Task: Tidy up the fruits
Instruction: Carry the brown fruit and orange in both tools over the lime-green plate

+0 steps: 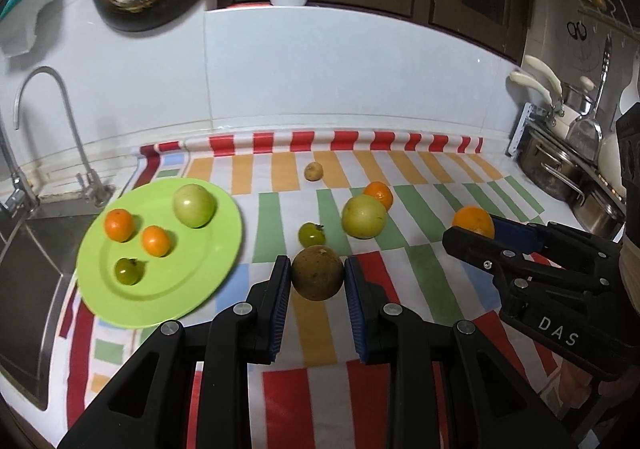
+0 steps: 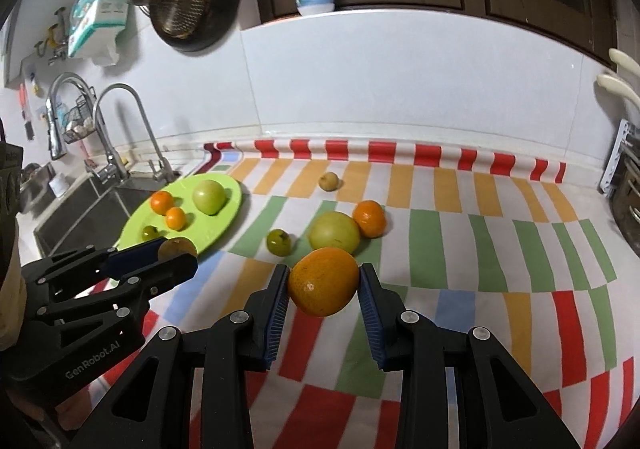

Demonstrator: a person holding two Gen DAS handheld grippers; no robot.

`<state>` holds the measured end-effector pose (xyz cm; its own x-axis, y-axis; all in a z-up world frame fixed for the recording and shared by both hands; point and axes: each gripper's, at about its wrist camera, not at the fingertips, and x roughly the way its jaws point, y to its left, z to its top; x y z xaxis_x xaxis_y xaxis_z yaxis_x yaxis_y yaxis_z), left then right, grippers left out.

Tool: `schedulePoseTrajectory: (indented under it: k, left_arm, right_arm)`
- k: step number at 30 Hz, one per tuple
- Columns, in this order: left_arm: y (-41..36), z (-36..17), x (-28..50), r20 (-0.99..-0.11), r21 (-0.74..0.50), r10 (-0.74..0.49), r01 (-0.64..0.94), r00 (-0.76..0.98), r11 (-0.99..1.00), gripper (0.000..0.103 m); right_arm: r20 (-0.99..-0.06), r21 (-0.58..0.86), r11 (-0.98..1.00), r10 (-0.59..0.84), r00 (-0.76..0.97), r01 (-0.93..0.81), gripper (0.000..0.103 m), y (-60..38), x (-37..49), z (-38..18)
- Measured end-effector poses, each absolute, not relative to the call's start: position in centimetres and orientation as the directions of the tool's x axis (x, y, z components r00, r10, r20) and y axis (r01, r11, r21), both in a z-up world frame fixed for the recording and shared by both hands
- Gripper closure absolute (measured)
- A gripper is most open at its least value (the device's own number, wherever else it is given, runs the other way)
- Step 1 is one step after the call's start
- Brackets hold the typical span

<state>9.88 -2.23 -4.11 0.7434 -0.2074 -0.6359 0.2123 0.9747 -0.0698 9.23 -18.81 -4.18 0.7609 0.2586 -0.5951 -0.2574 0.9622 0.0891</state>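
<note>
My left gripper (image 1: 317, 273) is shut on a round brown fruit (image 1: 317, 273) and holds it above the striped cloth, just right of the green plate (image 1: 208, 269). It also shows in the right wrist view (image 2: 176, 249). My right gripper (image 2: 323, 281) is shut on a large orange (image 2: 323, 281), held above the cloth; it also shows in the left wrist view (image 1: 474, 223). The plate holds two small oranges (image 1: 119, 225), a green apple (image 1: 195, 205) and a small green tomato (image 1: 128, 271).
On the cloth lie a green apple (image 1: 363, 217), a small orange (image 1: 379, 195), a small green tomato (image 1: 311, 235) and a small brown fruit (image 1: 313, 171). A sink with taps (image 1: 52, 137) is at left. Pots (image 1: 560, 169) stand at right.
</note>
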Motion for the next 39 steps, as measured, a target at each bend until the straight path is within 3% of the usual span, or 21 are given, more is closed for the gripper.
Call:
schedulePoseTrajectory:
  k: [18,39]
  left_arm:
    - [4.1,-1.3,7.0,-0.577,-0.053,-0.147,0.143,0.803,0.988,0.075]
    - [13.0,-1.5,9.9,-0.583,-0.044,-0.105,0.097,0.805,0.994,0.075]
  right_arm:
    - [-0.532,0.077,0.94,0.32,0.784,-0.332,0.067,-12.8,6.8,-1.7]
    - [-0.52,0.059,0.916,0.367,0.771,-0.397,0.067,-3.3,10.2,-1.7]
